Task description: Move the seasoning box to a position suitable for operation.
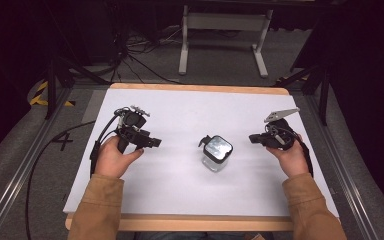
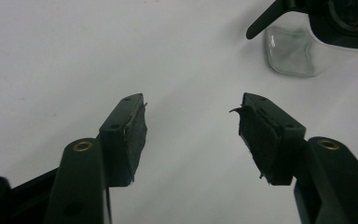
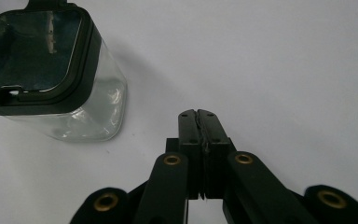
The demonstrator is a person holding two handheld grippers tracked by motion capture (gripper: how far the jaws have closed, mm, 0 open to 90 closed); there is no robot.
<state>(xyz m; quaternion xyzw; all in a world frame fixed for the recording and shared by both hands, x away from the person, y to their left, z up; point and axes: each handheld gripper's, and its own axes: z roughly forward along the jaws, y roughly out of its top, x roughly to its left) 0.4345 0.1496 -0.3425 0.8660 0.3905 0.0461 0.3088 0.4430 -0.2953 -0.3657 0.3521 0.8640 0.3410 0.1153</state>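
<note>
A clear square jar with a black-rimmed lid stands upright near the middle of the white table. A black clasp sticks out from the lid's left side. My left gripper is held left of the jar, well apart from it, with its jaws wide open and nothing between them. The jar shows at the upper right of the left gripper view. My right gripper sits right of the jar, its jaws pressed together on nothing. In the right gripper view the jar stands at the upper left.
The white table surface has a wooden edge at the front. Behind the table, a white metal stand and cables lie on the grey floor. Black frame rails run along both sides.
</note>
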